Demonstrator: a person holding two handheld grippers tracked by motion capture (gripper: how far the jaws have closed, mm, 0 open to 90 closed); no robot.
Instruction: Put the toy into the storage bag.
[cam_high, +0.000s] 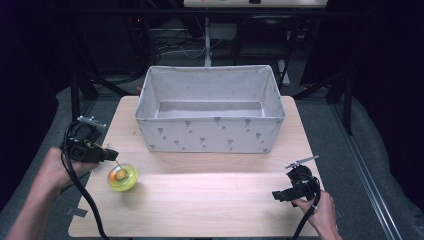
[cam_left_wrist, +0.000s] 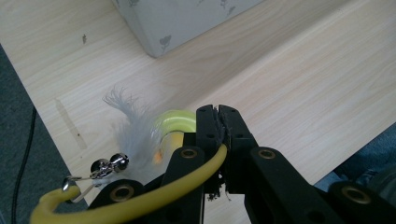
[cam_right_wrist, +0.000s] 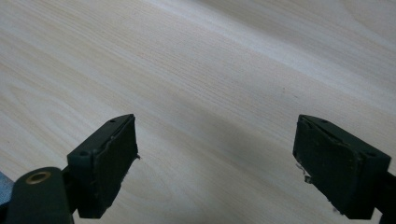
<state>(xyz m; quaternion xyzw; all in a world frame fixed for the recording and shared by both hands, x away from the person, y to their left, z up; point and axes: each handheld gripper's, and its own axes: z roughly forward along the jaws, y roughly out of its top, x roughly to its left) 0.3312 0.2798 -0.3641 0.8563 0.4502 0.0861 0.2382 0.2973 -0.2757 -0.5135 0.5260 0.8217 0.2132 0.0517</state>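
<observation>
A yellow-green round toy (cam_high: 122, 177) sits on the wooden table (cam_high: 210, 200) at the front left. A thin yellow stalk (cam_left_wrist: 187, 179) runs from the toy, and my left gripper (cam_high: 107, 154) is shut on it. In the left gripper view the jaws (cam_left_wrist: 218, 114) pinch that stalk, with a grey feather (cam_left_wrist: 133, 130) and small silver bells (cam_left_wrist: 112, 164) beside it and the toy's yellow rim (cam_left_wrist: 176, 122) just beyond. My right gripper (cam_high: 277, 196) hovers at the front right. In the right gripper view it (cam_right_wrist: 217, 158) stands open over bare wood.
A large grey fabric box (cam_high: 210, 110) with a small printed pattern stands open at the back middle of the table; its corner (cam_left_wrist: 163, 28) is near the toy. Dark floor and stand legs surround the table.
</observation>
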